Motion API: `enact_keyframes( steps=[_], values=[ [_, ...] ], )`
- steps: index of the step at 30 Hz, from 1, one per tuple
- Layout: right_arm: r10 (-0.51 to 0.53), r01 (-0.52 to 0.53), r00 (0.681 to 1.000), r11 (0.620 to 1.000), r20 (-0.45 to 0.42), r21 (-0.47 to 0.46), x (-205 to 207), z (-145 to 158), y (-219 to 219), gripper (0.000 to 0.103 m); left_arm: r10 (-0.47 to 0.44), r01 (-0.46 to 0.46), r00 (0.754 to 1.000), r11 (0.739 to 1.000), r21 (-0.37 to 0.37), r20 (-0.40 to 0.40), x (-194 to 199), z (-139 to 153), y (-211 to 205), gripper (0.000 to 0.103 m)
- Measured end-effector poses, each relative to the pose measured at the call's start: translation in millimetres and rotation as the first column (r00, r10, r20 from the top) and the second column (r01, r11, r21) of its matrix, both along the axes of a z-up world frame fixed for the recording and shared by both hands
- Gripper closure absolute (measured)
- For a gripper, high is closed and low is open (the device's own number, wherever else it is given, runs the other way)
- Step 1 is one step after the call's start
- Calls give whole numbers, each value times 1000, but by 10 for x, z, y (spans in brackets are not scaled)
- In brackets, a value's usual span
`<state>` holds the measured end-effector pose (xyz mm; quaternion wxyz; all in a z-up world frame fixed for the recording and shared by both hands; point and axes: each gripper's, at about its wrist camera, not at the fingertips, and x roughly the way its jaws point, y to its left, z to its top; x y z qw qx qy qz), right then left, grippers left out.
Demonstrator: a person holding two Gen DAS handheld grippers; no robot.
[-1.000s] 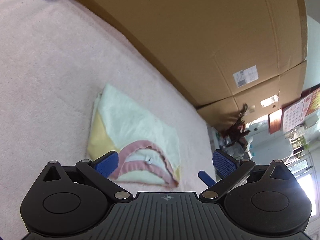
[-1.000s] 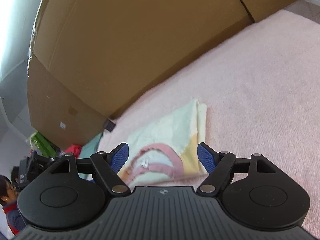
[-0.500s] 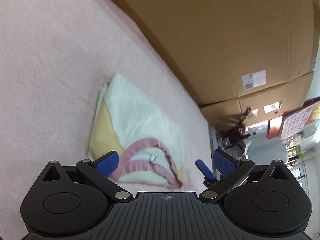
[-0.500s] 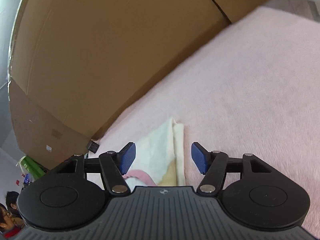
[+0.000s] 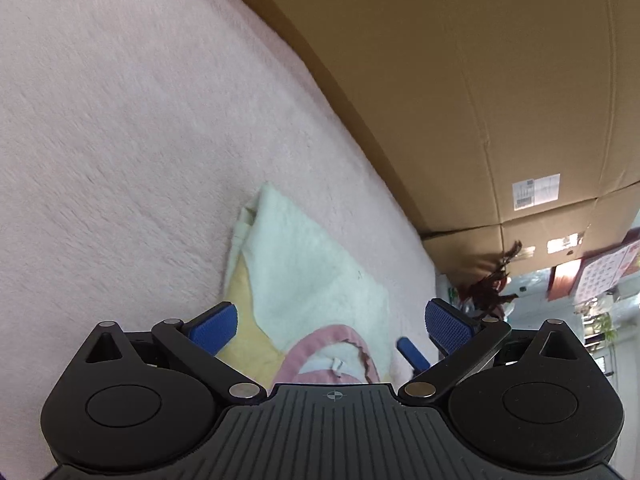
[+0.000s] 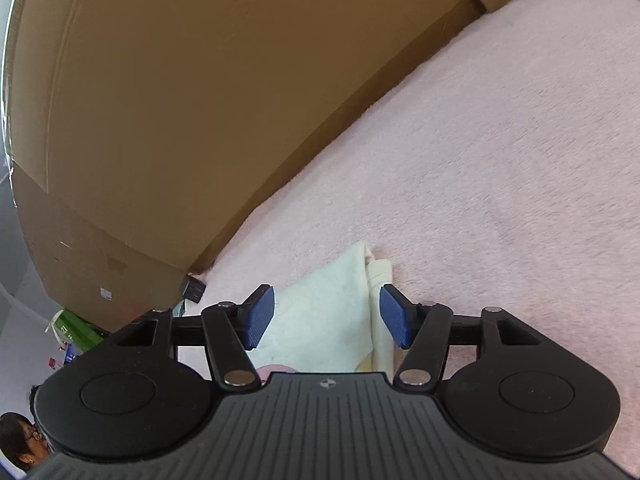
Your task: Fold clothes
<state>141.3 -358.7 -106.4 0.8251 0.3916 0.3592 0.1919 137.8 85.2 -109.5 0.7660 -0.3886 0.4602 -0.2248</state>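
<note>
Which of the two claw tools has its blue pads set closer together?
The right gripper; its jaws, just closing, frame the folded garment narrowly. The left gripper gapes wider.

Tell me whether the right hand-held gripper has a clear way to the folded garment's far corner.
Probably yes. The right hand-held gripper is open, its jaws having just narrowed, and the folded garment lies between its fingers on the pink blanket, with nothing on top of that corner.

Folded garment [image 5: 316,276] on blanket [image 5: 120,140], cardboard boxes [image 5: 460,80] behind
</note>
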Motion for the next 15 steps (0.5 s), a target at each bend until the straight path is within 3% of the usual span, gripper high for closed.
enact_keyframes(
  steps=[2, 6, 10, 13, 15],
  values=[
    [8, -8, 1000, 1000, -27, 9, 4, -33, -75, 37, 15, -15, 1000, 993, 119, 5, 57, 76, 32, 0],
    [36, -33, 995, 999, -92, 32, 38, -166, -156, 37, -63, 76, 995, 979, 191, -76, 217, 8, -75, 0],
    [59, -54, 994, 997, -96, 57, 67, -190, -185, 37, -116, 130, 991, 946, 298, -65, 242, 62, -306, 0],
    [97, -92, 989, 994, -109, 52, 116, -161, -182, 37, -163, 183, 982, 943, 280, -93, 276, 60, -376, 0],
    [138, -133, 983, 990, -123, 54, 138, -159, -131, 37, -186, 209, 977, 925, 317, -99, 295, 82, -465, 0]
  ],
)
